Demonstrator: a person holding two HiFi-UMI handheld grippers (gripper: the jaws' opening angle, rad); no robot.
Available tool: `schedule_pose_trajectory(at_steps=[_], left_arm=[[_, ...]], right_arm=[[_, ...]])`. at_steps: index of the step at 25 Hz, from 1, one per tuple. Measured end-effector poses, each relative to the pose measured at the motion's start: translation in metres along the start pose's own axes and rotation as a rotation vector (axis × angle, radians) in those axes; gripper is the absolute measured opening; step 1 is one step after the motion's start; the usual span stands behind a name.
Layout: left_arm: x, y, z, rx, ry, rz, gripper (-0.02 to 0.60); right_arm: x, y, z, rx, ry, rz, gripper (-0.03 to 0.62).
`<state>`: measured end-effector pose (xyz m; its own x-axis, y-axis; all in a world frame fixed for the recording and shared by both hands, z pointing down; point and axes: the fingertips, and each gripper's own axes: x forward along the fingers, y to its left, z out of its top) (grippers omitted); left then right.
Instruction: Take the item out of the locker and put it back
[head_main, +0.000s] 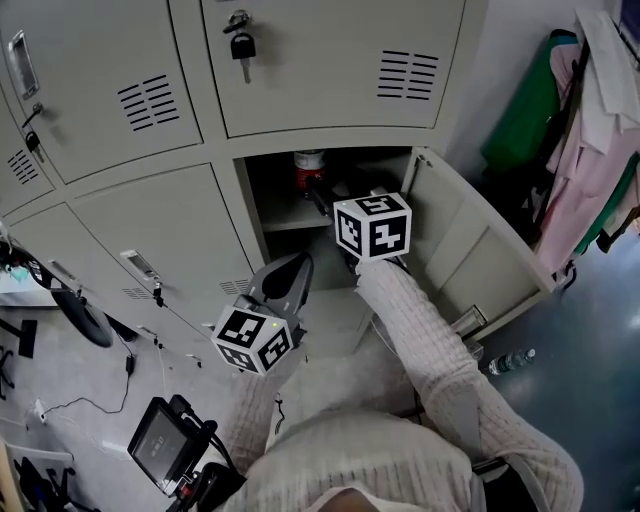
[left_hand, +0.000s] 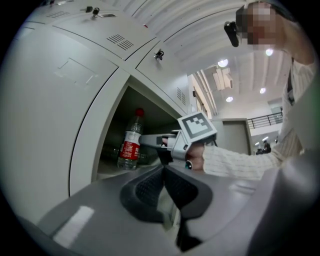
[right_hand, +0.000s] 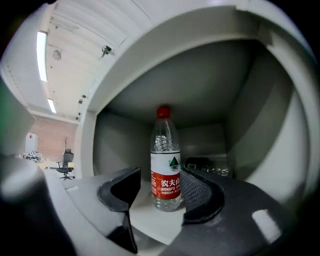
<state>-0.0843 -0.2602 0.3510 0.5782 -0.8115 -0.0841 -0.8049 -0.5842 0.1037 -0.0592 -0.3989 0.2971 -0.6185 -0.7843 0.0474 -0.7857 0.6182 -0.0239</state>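
Observation:
A clear water bottle (right_hand: 166, 170) with a red cap and red label stands upright on the shelf (head_main: 290, 215) inside the open locker. It also shows in the left gripper view as the bottle (left_hand: 131, 145), and the bottle (head_main: 309, 170) is partly hidden in the head view. My right gripper (right_hand: 161, 176) reaches into the locker with its jaws on either side of the bottle's lower half. The right pad lies close against the label and a gap shows at the left pad, so it is open. My left gripper (left_hand: 164, 172) hangs outside below the opening, shut and empty.
The locker door (head_main: 470, 240) is swung open to the right. A padlock (head_main: 241, 45) hangs on the locker above. Clothes (head_main: 590, 130) hang at the far right. Another bottle (head_main: 510, 362) lies on the floor, and a device with cables (head_main: 160, 440) sits at lower left.

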Motion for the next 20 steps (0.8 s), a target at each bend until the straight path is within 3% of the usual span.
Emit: schedule_pose_trajectory(at_steps=[11,20], left_arm=[[-0.017,-0.039,-0.001,0.011,0.005,-0.008,0.009],[-0.041,-0.059,-0.013,-0.002,0.032,-0.002,0.009]], right_arm=[[-0.112,0.038,0.012,-0.002,-0.187,0.071,0.000],[-0.186,0.060,0.011,0.093,-0.296,0.181,-0.001]])
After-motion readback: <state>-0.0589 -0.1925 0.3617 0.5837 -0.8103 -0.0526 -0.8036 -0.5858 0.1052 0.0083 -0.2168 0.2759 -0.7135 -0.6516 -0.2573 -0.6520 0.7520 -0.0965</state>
